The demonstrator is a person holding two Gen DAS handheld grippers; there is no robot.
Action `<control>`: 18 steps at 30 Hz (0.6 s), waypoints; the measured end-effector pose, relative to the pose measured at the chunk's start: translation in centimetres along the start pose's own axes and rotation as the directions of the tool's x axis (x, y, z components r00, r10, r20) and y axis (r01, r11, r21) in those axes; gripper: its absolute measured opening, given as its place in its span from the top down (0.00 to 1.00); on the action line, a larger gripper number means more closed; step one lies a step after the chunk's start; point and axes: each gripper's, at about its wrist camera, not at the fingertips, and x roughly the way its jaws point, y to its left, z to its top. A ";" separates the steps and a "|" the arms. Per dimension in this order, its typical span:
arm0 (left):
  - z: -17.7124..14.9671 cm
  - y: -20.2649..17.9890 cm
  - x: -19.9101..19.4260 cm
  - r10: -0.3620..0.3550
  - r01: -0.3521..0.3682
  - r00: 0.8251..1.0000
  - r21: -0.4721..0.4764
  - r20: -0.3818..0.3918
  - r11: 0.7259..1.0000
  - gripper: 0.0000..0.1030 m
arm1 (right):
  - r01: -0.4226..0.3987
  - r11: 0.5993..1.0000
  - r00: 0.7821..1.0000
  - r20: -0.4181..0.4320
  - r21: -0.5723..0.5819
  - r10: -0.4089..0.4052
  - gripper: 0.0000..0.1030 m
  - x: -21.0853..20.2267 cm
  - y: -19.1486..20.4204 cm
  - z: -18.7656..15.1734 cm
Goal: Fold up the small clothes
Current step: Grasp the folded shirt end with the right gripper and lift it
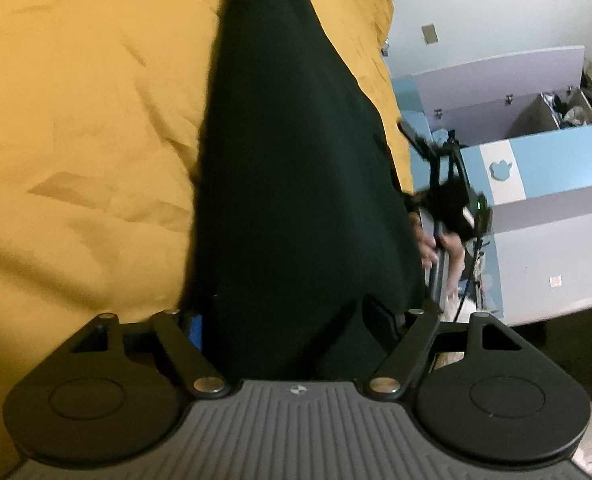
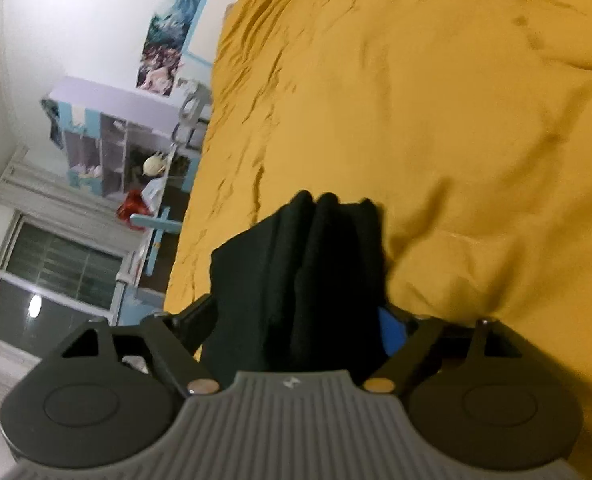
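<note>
Left wrist view: black garment [image 1: 296,184] stretched across a mustard-yellow bedspread [image 1: 88,128].
The dark cloth runs from between the left gripper [image 1: 300,320] arms up the bed; in the right wrist view a bunched end [image 2: 316,264] sits between the right gripper [image 2: 296,320] arms. Both sets of jaws stand wide, but the cloth hides the fingertips, so I cannot tell whether either pinches it. A blue-and-white cabinet [image 1: 544,168] stands beside the bed.

Black folded cloth garment [image 1: 296,168] fills my left view's centre, blocking ahead. Wrinkled mustard-yellow bedspread [image 2: 436,120] lies bare beyond it; I can pass there.
</note>
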 end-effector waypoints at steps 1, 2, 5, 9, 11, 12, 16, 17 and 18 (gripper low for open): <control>-0.2 -0.3 0.2 0.005 -0.005 1.000 0.014 -0.002 1.000 0.13 | -0.006 1.000 1.000 0.006 -0.001 0.006 0.22 0.6 0.0 0.2; -0.3 -0.7 0.6 0.010 -0.010 1.000 0.026 -0.005 1.000 0.12 | -0.011 1.000 1.000 0.008 0.002 0.011 0.22 1.1 -0.1 0.3; -0.5 -1.3 1.1 0.021 -0.021 1.000 0.047 -0.012 0.999 0.11 | 0.000 1.000 1.000 0.008 -0.015 0.000 0.22 2.4 -0.1 0.6; -1.1 -1.0 0.7 0.002 -0.002 1.000 0.025 0.014 1.000 0.17 | 0.084 0.995 0.996 0.028 -0.045 -0.083 0.45 2.6 0.2 0.2; -1.5 -0.8 0.2 0.028 -0.029 0.999 0.015 0.037 0.999 0.30 | 0.112 0.994 0.993 0.038 -0.014 -0.111 0.66 2.4 -0.1 0.2; -1.7 -0.8 0.0 0.030 -0.030 0.998 0.010 0.048 0.999 0.36 | 0.109 0.994 0.993 0.044 0.002 -0.109 0.67 2.3 -0.2 0.1; -2.3 -0.6 -1.0 0.003 0.000 0.997 -0.030 0.082 1.000 0.52 | 0.150 0.989 0.987 0.064 -0.018 -0.149 0.70 2.4 1.1 -0.1; -2.3 -0.5 -1.3 -0.014 0.018 0.996 -0.038 0.089 0.999 0.54 | 0.157 0.987 0.985 0.070 -0.019 -0.156 0.71 2.3 1.6 -0.1; -2.3 -0.5 -1.7 -0.035 0.039 0.994 -0.042 0.100 0.998 0.56 | 0.165 0.986 0.984 0.077 -0.023 -0.163 0.72 2.2 2.2 -0.1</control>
